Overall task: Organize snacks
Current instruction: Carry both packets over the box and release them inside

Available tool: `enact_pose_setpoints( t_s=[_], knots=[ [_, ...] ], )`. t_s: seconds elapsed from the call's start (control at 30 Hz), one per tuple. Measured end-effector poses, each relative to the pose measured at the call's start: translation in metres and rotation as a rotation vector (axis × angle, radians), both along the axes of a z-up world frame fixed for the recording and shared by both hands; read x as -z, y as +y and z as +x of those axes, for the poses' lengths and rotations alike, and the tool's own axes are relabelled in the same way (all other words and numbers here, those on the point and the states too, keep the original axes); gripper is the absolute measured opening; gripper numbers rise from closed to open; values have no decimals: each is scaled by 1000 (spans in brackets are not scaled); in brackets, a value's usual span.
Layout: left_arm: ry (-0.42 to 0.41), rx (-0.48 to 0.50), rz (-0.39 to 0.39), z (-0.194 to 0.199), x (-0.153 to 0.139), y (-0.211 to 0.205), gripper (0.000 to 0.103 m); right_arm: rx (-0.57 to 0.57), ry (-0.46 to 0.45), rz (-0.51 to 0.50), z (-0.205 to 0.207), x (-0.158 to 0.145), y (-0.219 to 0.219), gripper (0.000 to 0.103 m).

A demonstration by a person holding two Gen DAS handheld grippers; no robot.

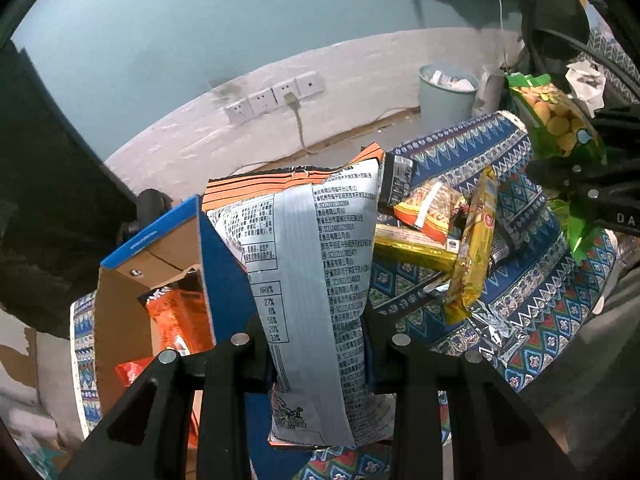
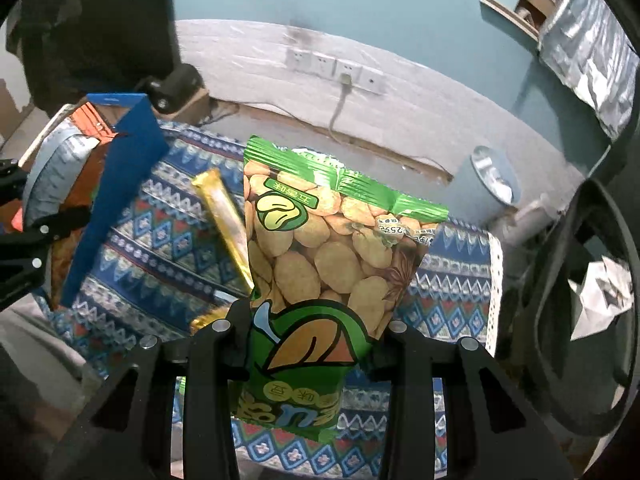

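Both hands holding snack bags over the table

Plainly, the silver-backed chip bag is hanging pinched in the left gripper, just right of the blue cardboard box. The right gripper is clamping the green bean bag above the patterned cloth, golden snack bars lying between.

A matte teal painted wall is seen above a pale whitewashed lower band, scuffed in places. A row of white wall sockets is mounted on the band (one holds a plug with a trailing cable). A pale blue round waste bin filled with crumpled paper is set on the grey floor. Crinkled silver foil sheeting is hung at the right.
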State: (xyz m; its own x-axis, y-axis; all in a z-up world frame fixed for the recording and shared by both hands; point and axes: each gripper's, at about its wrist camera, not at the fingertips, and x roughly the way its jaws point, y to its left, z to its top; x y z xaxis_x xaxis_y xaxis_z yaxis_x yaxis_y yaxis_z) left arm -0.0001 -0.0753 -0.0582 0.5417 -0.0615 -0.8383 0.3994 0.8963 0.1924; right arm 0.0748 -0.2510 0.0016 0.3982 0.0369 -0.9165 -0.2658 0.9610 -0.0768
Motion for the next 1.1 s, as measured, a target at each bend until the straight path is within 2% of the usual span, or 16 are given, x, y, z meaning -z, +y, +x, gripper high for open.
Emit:
enact_pose_setpoints(
  t_s=[0.5,1.1],
  knots=[
    [-85,-71,-50,-4,-35,43,32,-97,-68,80,17,-40,61,35],
    [-110,-205,-87,-3,-45,119,32,-214,-83,132,38,-56,148,35]
  ],
)
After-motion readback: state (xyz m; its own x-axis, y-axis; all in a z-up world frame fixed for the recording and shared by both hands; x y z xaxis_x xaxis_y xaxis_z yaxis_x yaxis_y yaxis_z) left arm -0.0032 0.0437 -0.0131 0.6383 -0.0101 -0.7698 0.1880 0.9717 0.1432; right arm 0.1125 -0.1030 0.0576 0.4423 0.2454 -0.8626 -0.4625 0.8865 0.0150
